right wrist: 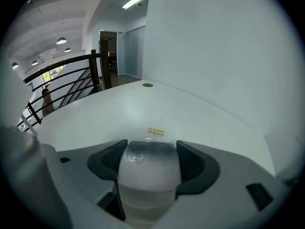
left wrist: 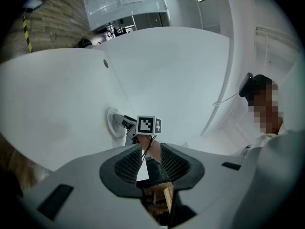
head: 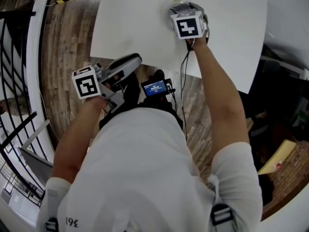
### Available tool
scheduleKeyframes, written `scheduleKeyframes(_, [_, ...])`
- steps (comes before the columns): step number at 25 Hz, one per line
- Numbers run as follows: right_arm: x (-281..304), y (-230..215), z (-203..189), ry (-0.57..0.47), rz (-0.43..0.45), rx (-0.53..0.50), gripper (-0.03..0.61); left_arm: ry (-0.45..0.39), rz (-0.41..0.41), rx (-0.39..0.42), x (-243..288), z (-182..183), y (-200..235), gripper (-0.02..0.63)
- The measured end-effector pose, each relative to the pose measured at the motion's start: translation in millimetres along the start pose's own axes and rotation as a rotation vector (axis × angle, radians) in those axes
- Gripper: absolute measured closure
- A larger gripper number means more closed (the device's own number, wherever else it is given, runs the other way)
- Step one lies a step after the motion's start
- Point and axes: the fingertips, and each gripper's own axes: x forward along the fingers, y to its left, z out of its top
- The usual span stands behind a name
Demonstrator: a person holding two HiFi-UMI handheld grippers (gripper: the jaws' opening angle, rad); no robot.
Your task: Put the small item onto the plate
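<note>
Right gripper (right wrist: 148, 149) at the far edge of the white table (head: 130, 23), roughly mid-way along that edge. Jaws closed onto the small item (right wrist: 147, 168): a rounded, pale, translucent piece with a darker band across its top, touched by a dark pad on each side and filling the gap between them.

White plate (left wrist: 113, 123) flat on the table, directly under the tips of the right gripper in the left gripper view. Faint plate rim and a small yellow label (right wrist: 155, 132) just beyond the item in the right gripper view. Item therefore in the jaws over the plate; contact between item and plate not resolvable.

Left gripper (left wrist: 151, 151) off the table, just outside the near edge towards the near left corner, above the wooden floor (head: 63, 42). Jaws a narrow slit apart, nothing between the pads.

Black cable (head: 183, 66) down along the right forearm. Small device with a blue screen (head: 155, 87) at chest level. Dark railing (right wrist: 71, 80) beyond the table's far side.
</note>
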Motion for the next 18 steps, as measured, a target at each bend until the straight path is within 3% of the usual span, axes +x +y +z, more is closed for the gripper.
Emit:
scheduleKeyframes(11, [4.0,4.7,-2.6,-0.043,-0.035,0.002,0.264,0.002,0.002,-0.009,-3.3,-5.9,-1.2,0.495])
scheduleKeyframes(18, [6.4,3.1,-16.7,0.002,-0.013,0.141,0.264,0.000,0.007,-0.011,-4.3,-10.2,-2.1,0.495])
